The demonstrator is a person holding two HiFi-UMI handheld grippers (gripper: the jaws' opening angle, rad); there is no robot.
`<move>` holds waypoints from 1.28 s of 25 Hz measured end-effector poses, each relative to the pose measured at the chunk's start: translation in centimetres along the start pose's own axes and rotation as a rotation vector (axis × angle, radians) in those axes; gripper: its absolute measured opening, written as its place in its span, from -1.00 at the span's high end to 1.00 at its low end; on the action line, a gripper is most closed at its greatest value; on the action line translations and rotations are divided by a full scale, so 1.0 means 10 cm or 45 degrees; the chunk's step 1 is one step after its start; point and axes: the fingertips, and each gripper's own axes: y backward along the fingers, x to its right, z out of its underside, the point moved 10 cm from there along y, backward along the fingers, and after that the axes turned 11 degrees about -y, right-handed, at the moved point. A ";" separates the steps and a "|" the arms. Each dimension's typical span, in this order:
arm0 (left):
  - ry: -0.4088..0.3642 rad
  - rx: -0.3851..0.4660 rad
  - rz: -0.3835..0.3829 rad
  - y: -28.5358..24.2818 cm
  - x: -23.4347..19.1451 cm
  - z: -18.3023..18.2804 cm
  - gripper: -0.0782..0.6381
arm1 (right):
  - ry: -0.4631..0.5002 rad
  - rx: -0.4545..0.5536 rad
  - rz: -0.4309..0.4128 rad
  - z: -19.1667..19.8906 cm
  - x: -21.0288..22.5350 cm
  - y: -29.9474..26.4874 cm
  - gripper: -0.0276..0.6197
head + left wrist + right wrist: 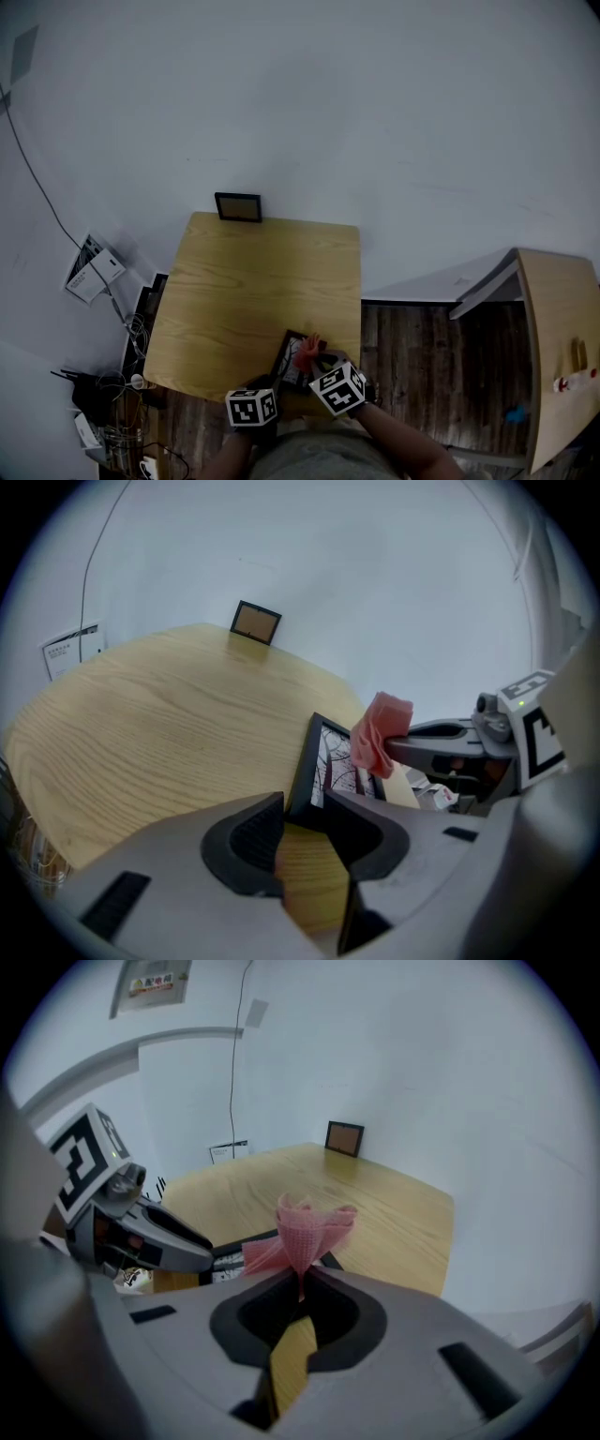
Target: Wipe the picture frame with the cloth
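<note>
A black picture frame [290,356] with a line drawing stands tilted on its edge near the front edge of the wooden table [244,291]. My left gripper [279,373] is shut on its lower corner [314,794]. A crumpled pink cloth [305,1225] sticks up from my right gripper [300,1283], whose jaws are shut on it. In the left gripper view the pink cloth [380,731] hangs against the upper right part of the frame's face [330,761], with the right gripper [441,738] coming in from the right.
A second, smaller frame [238,206] leans on the white wall at the table's far edge. Papers [92,269] and cables [127,375] lie on the floor to the left. A wooden cabinet [562,347] stands at the right.
</note>
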 end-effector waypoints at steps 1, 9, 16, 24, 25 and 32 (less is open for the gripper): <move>0.000 0.000 0.002 0.00 0.00 0.00 0.44 | 0.003 0.018 -0.018 -0.03 -0.04 0.01 0.87; 0.004 0.005 0.002 -0.01 0.00 0.00 0.44 | 0.069 0.031 -0.137 -0.13 -0.34 -0.08 0.87; 0.012 0.008 0.002 0.00 -0.01 0.00 0.44 | 0.143 -0.071 -0.176 -0.04 -0.47 -0.27 0.87; 0.009 0.003 0.002 0.01 0.00 0.00 0.44 | 0.180 -0.144 -0.174 0.03 -0.48 -0.39 0.87; 0.009 0.004 0.002 0.01 0.00 0.00 0.44 | 0.177 -0.148 -0.178 0.03 -0.47 -0.40 0.87; 0.014 0.009 -0.001 0.01 -0.01 0.01 0.44 | 0.176 -0.196 -0.196 0.08 -0.46 -0.33 0.87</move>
